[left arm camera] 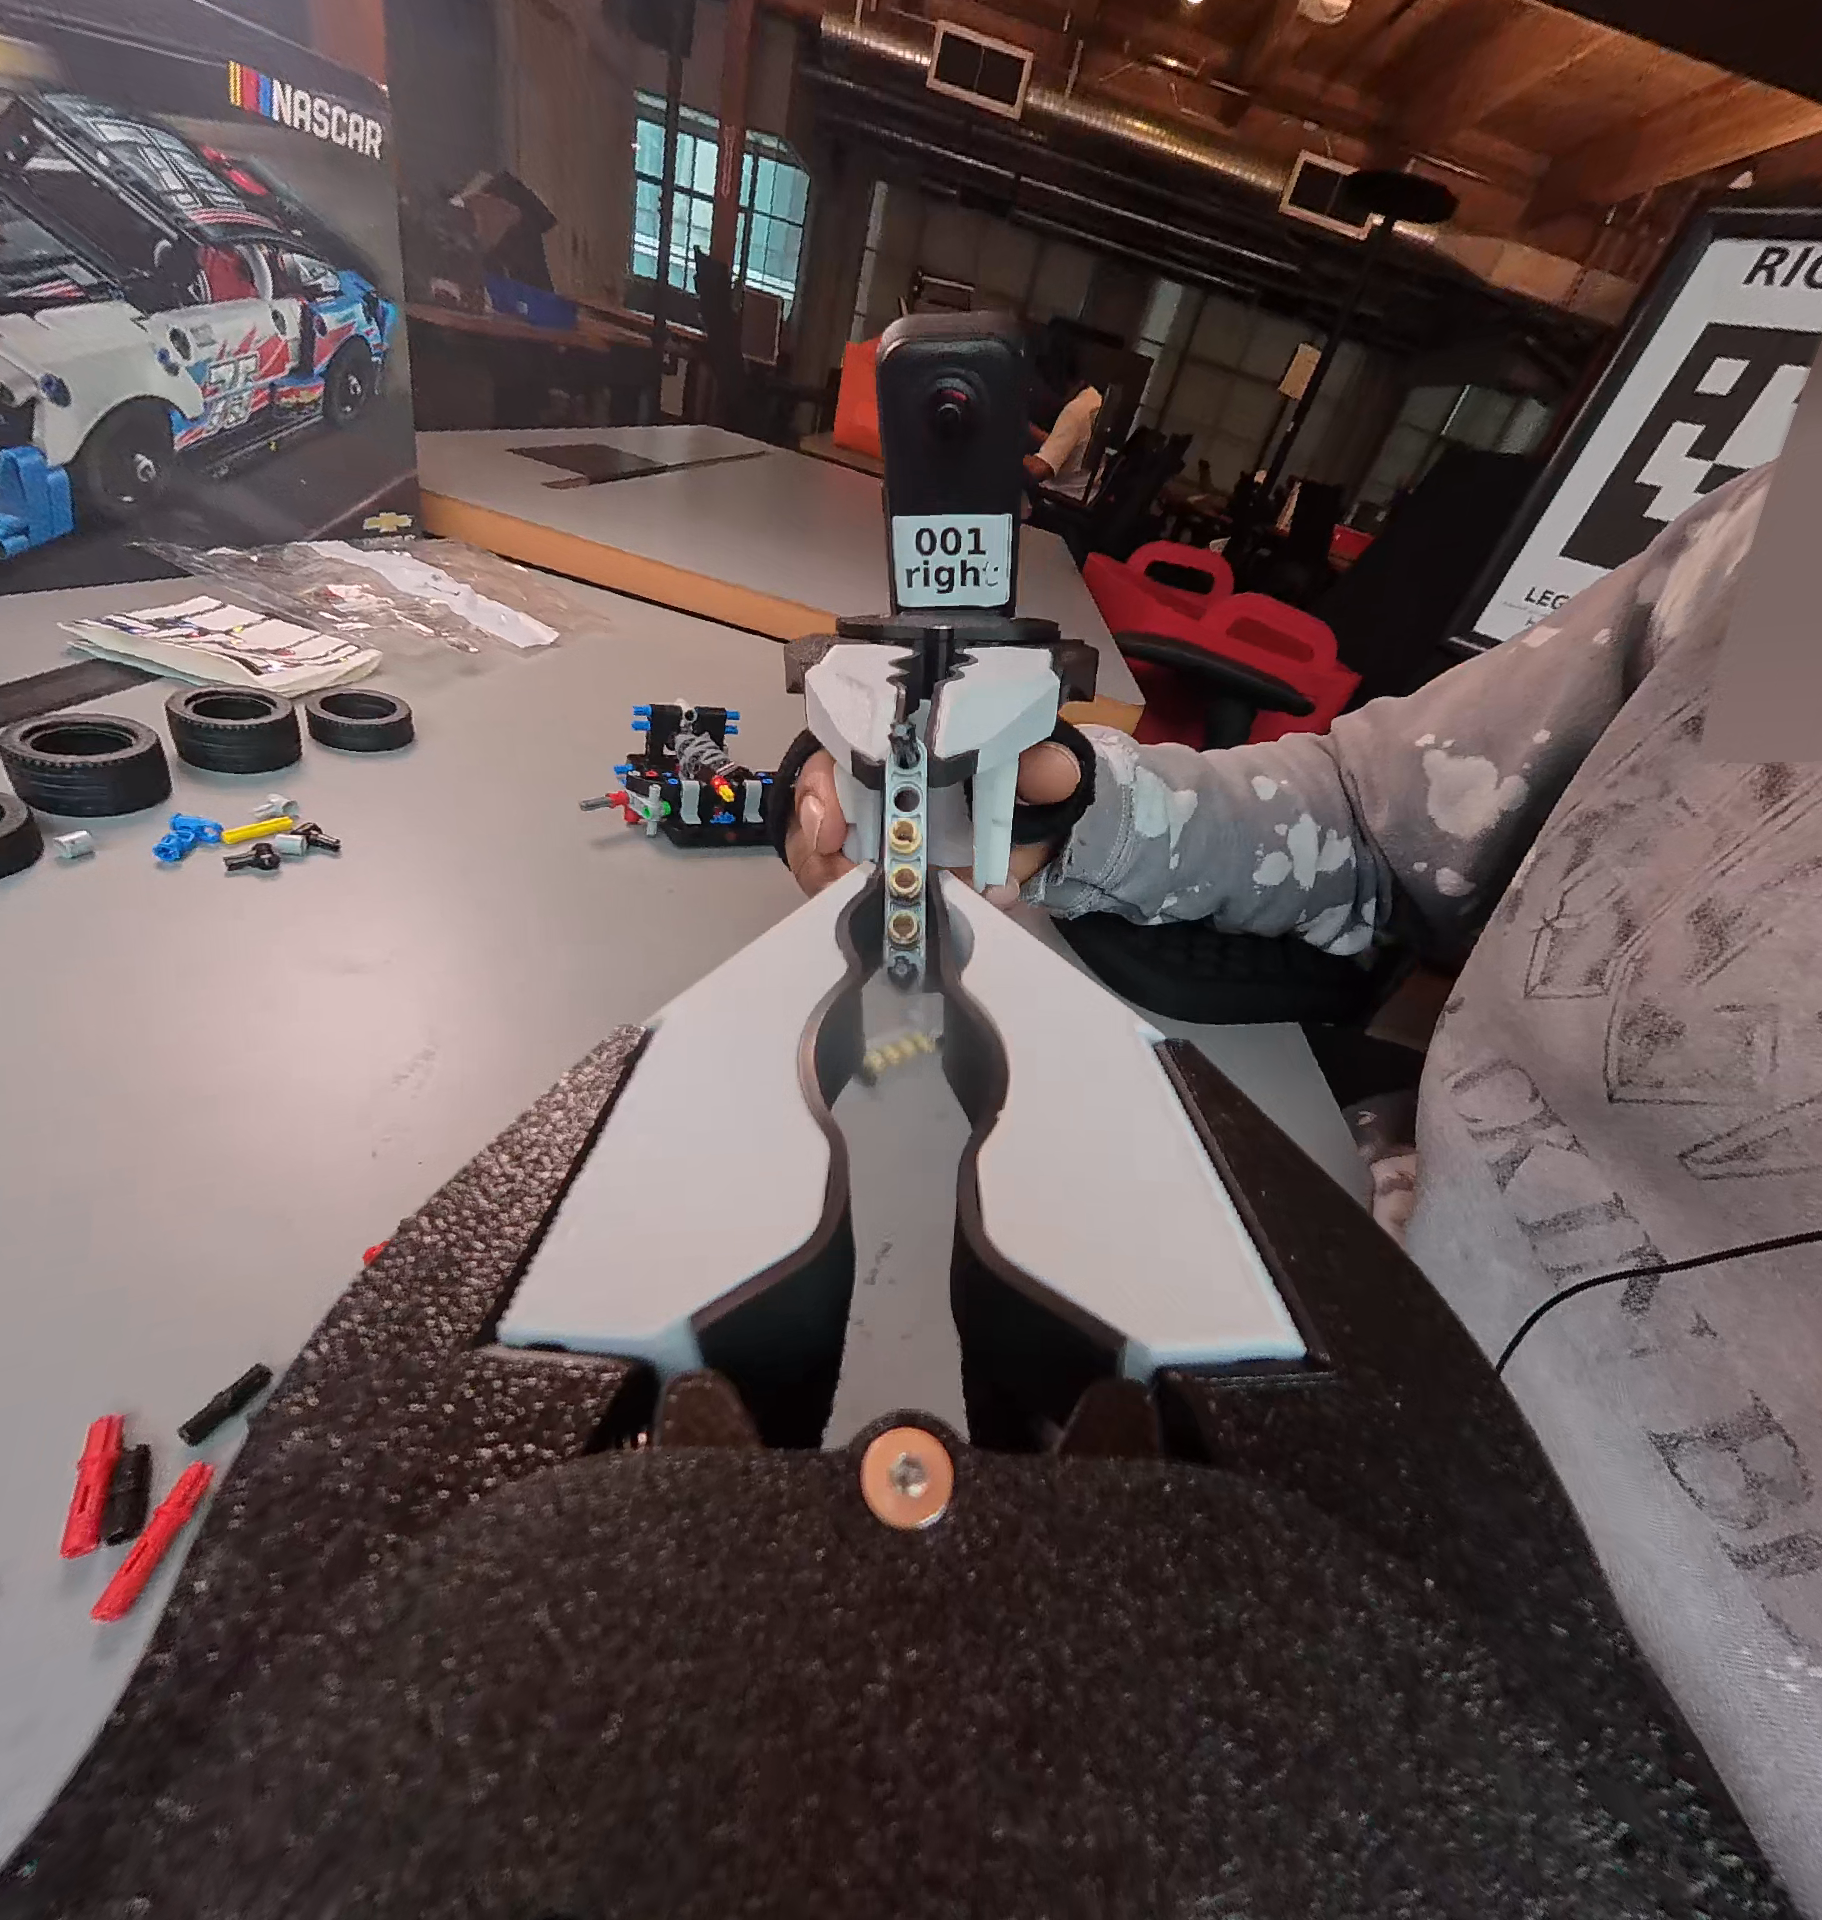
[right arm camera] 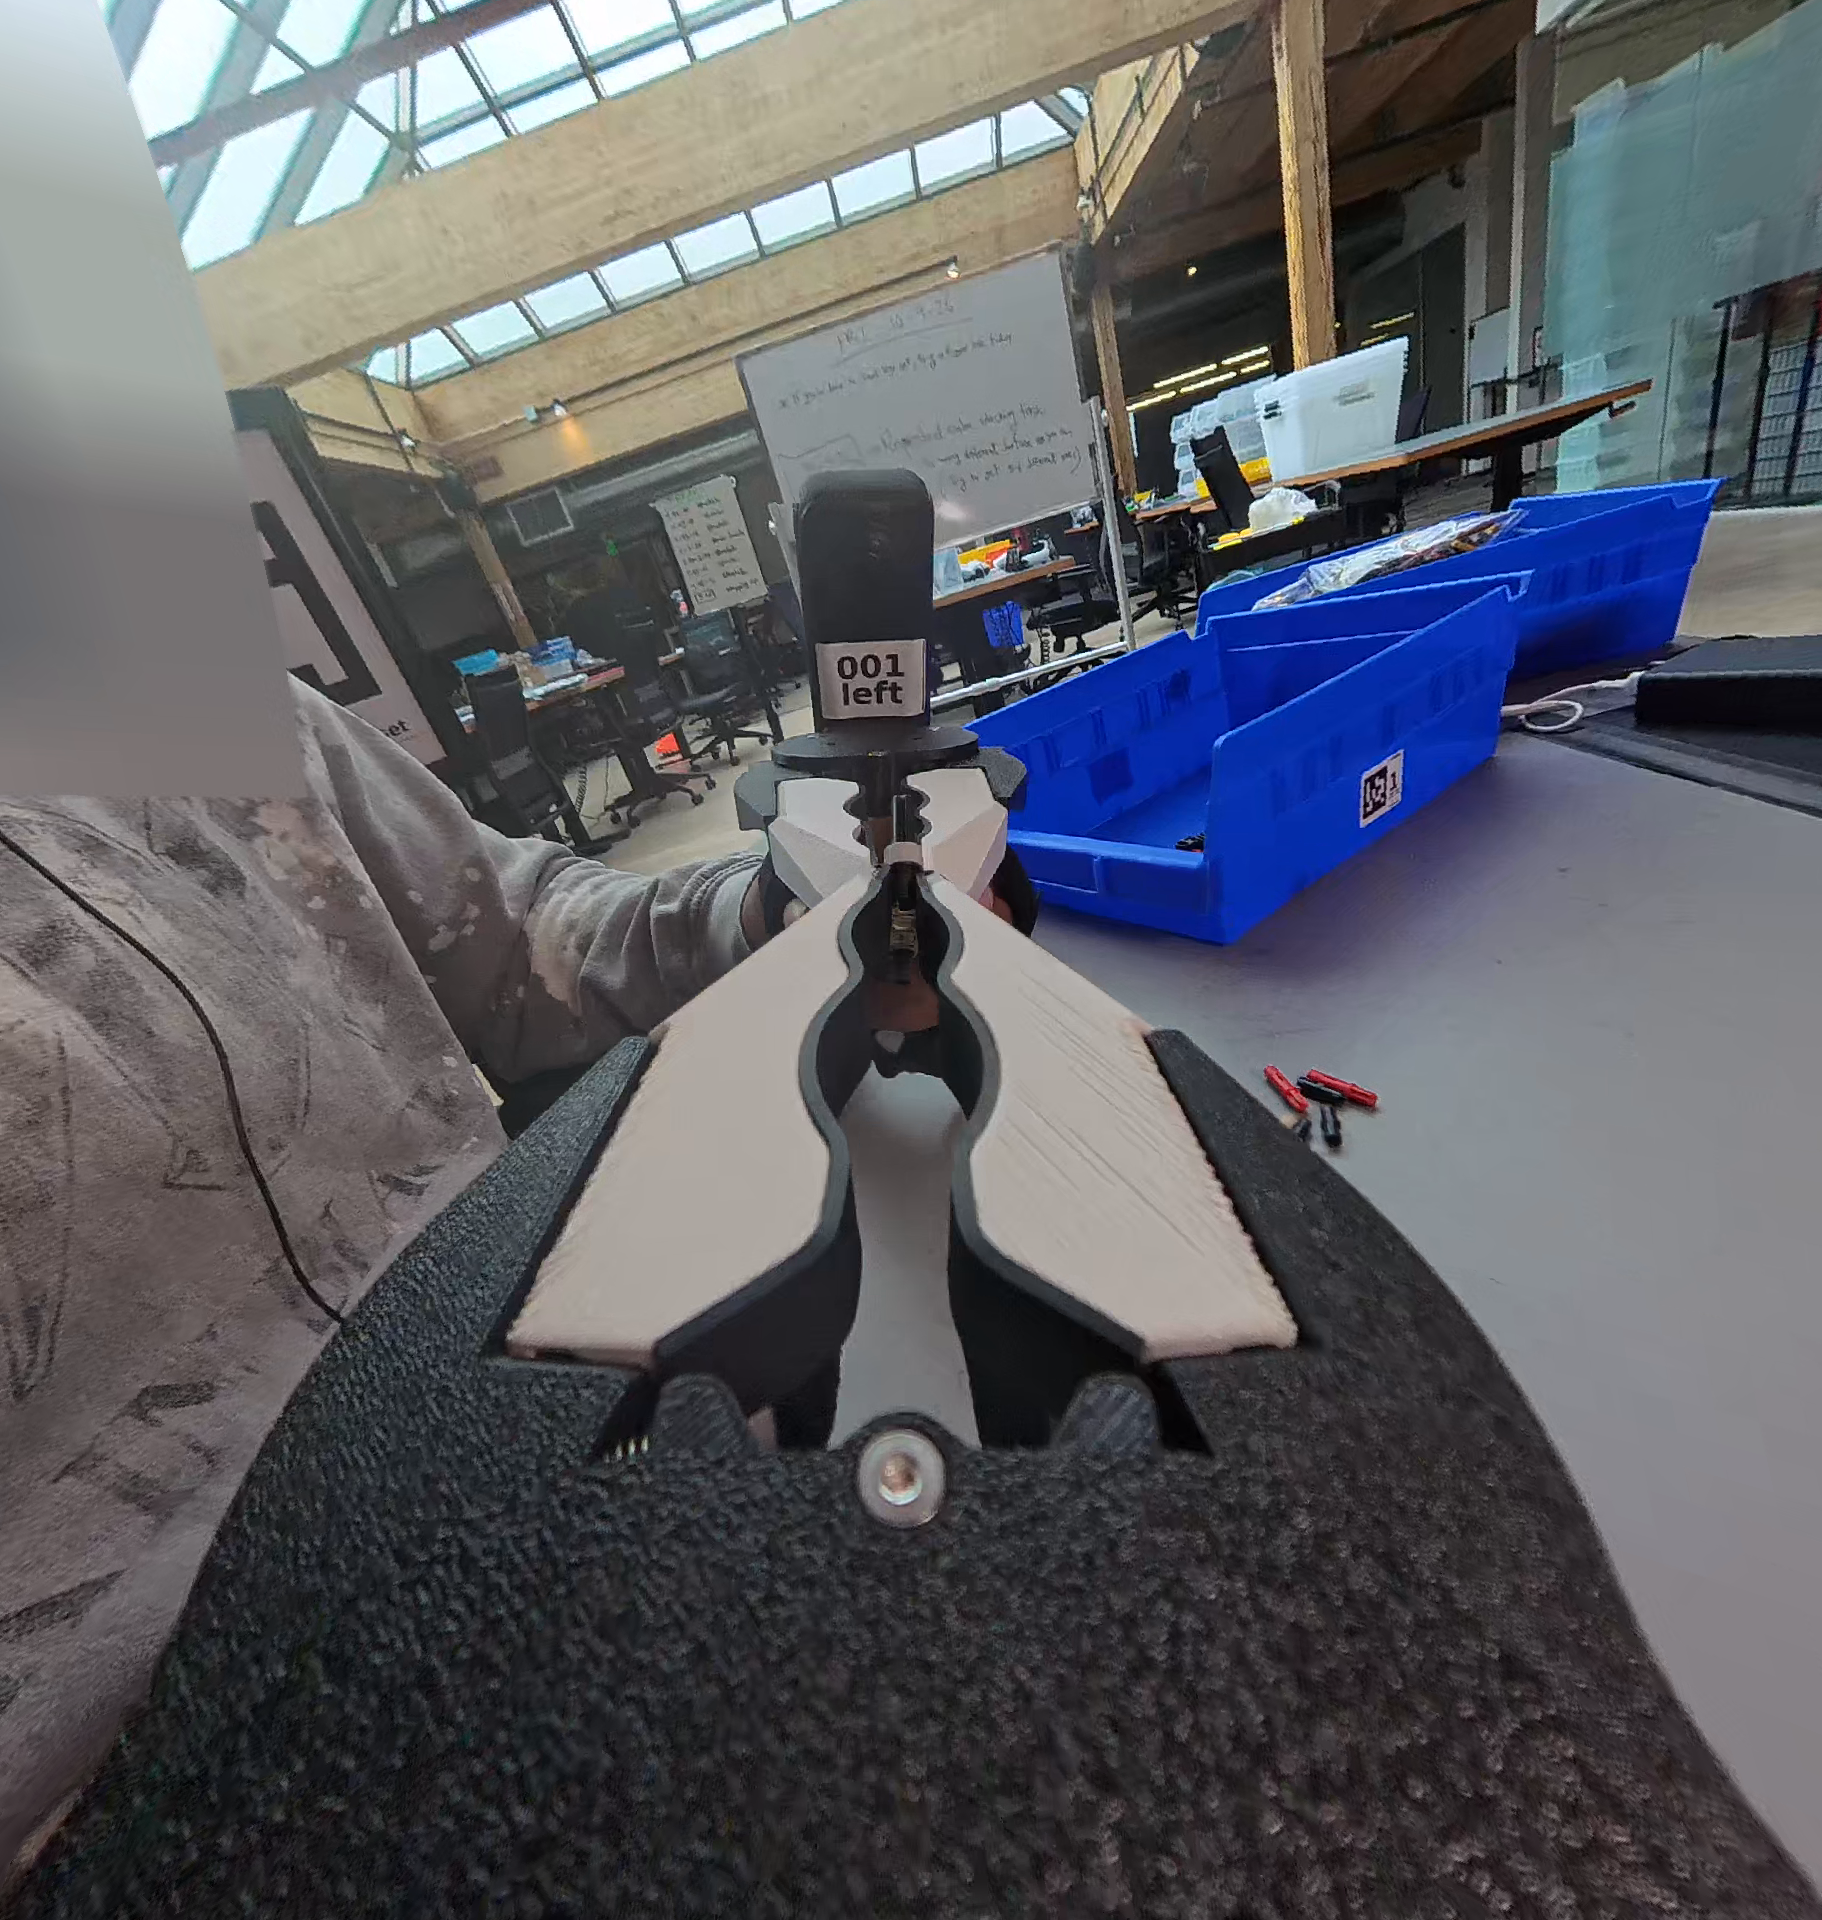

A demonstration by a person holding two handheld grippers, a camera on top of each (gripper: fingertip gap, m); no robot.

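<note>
A grey holed beam with tan pins in its holes stands upright in the air above the grey table. My left gripper is shut on its lower part. My right gripper faces the left one tip to tip and is shut on the beam's upper end. In the right wrist view the beam shows edge-on between the right gripper's tips. A small white bush sits just beyond them, at the left gripper. A hand holds the right gripper.
A small black and blue brick assembly sits behind the grippers. Black tyres, loose small pins, a sticker sheet and a box with a car picture lie left. Red and black pins lie near. Blue bins stand right. My two grippers' fingertips are within a few centimetres of each other.
</note>
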